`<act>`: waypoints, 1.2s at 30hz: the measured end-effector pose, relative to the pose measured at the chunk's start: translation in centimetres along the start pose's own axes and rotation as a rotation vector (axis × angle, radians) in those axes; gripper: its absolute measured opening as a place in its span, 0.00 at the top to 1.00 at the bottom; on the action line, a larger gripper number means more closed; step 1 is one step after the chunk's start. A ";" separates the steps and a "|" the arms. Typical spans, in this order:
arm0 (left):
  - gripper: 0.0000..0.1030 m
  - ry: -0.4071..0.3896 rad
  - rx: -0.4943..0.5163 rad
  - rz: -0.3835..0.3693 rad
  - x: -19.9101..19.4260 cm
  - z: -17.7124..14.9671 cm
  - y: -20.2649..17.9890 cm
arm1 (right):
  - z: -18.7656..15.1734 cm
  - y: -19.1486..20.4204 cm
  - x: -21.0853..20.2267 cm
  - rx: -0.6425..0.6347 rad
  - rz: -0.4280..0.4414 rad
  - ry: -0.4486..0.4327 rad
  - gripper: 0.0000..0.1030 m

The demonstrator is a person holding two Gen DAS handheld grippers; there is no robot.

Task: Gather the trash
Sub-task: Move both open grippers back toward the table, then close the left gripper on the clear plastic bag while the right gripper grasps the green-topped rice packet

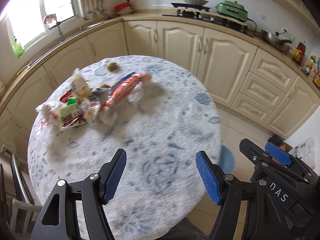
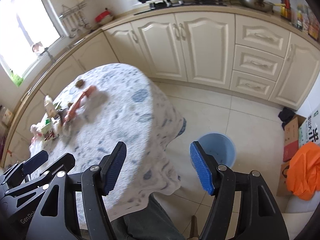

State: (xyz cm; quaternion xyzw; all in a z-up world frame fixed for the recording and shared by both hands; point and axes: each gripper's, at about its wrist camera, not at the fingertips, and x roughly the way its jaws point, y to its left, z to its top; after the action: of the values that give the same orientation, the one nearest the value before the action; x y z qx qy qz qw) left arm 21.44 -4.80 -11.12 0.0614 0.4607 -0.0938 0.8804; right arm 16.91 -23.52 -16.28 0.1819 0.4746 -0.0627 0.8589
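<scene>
Left gripper (image 1: 161, 177) and right gripper (image 2: 158, 169), both with jaws spread wide and nothing between the blue pads, above the near part of a round table (image 1: 160, 140) covered by a blue-patterned cloth. The trash pile (image 1: 80, 104), wrappers and cartons with a long orange packet (image 1: 124, 90), lies on the table's far left part; motion blur leaves single items uncertain. A small brown lump (image 1: 112, 67) sits apart near the far edge. A blue bucket (image 2: 217, 150) stands on the floor right of the table.
</scene>
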 end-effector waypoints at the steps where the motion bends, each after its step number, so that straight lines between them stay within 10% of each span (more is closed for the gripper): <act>1: 0.34 -0.002 -0.009 0.005 -0.5 -0.4 0.6 | -0.3 0.7 -0.1 -0.010 0.008 0.001 0.32; 36: 0.28 0.007 -0.415 0.161 -1.9 -4.5 25.6 | -1.9 25.8 6.5 -0.336 0.326 0.141 0.20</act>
State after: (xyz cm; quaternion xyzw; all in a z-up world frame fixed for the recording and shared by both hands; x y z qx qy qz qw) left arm 22.48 21.20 -11.53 -0.0842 0.4669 0.0736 0.8772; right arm 26.16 1.47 -16.10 0.1147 0.5017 0.1692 0.8406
